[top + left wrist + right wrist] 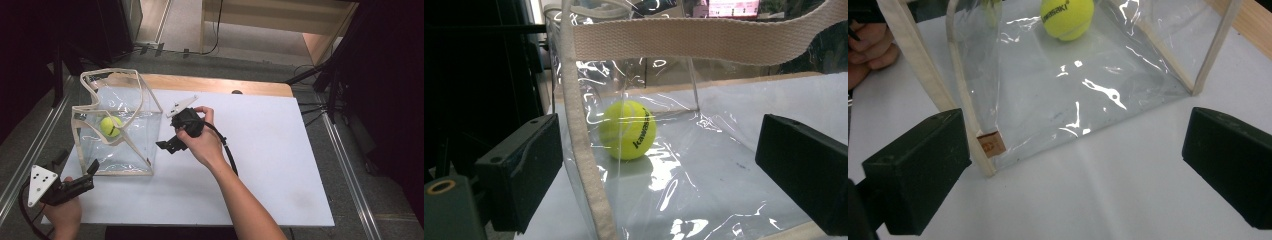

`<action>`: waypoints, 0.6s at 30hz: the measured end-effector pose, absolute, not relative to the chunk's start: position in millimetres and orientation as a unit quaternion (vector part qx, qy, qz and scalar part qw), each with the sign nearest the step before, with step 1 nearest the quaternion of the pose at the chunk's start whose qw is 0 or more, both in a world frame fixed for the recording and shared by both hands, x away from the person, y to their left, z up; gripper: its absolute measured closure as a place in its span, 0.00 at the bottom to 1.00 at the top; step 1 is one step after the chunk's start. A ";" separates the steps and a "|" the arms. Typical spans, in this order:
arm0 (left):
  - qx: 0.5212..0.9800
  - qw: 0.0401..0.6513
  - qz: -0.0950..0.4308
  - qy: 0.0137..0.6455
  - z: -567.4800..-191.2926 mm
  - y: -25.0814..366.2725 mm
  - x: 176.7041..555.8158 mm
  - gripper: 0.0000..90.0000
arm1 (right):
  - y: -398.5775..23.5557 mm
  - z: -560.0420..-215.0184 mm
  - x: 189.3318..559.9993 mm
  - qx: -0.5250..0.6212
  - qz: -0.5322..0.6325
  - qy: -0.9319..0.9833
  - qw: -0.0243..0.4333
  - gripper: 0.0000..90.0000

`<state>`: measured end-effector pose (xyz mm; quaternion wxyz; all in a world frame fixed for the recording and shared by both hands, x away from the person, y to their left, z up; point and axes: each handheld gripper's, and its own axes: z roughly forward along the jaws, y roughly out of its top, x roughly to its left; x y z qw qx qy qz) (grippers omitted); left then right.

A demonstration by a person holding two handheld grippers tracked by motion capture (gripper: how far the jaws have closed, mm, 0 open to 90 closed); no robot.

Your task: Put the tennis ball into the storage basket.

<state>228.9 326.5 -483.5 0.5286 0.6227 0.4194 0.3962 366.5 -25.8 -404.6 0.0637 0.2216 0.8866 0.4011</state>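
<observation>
Qty 1: clear bag point(116, 125) w/ cream trim. Qty 1: yellow tennis ball point(111, 126), inside bag. Qty 2: carry straps on bag. Qty 1: small brown label on bag seam. Qty 2: handheld grippers – left gripper point(93, 167), right gripper point(167, 147). Qty 1: white board point(270, 165).

Even overhead light keeps the white table point(260, 150) bright, while the surroundings sink into near-black. Glare streaks the clear bag point(1073, 85) in white flecks — strongest in the two gripper views. The tennis ball point(627, 129) casts a soft shadow. Close black jaws look slightly soft — the high view is grainy
</observation>
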 end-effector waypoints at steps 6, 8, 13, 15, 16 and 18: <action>0.623 0.529 0.396 0.420 -483.6 326.6 228.9 0.06 | -34.0 -420.5 360.2 0.227 0.413 0.879 0.069 0.00; 0.622 0.529 0.396 0.420 -483.6 326.7 228.9 0.06 | -36.7 -425.1 357.5 0.233 0.417 0.876 0.070 0.00; 0.622 0.529 0.396 0.419 -483.6 326.7 229.0 0.06 | -45.6 -435.1 351.8 0.238 0.429 0.869 0.068 0.00; 0.622 0.529 0.396 0.420 -483.6 326.8 229.0 0.06 | -49.2 -437.7 349.5 0.241 0.431 0.866 0.069 0.00; 0.622 0.529 0.396 0.419 -483.6 326.9 229.0 0.06 | -51.5 -439.4 348.7 0.241 0.436 0.865 0.070 0.00; 0.623 0.529 0.396 0.419 -483.6 326.7 228.9 0.06 | -56.2 -443.5 345.6 0.250 0.438 0.861 0.071 0.00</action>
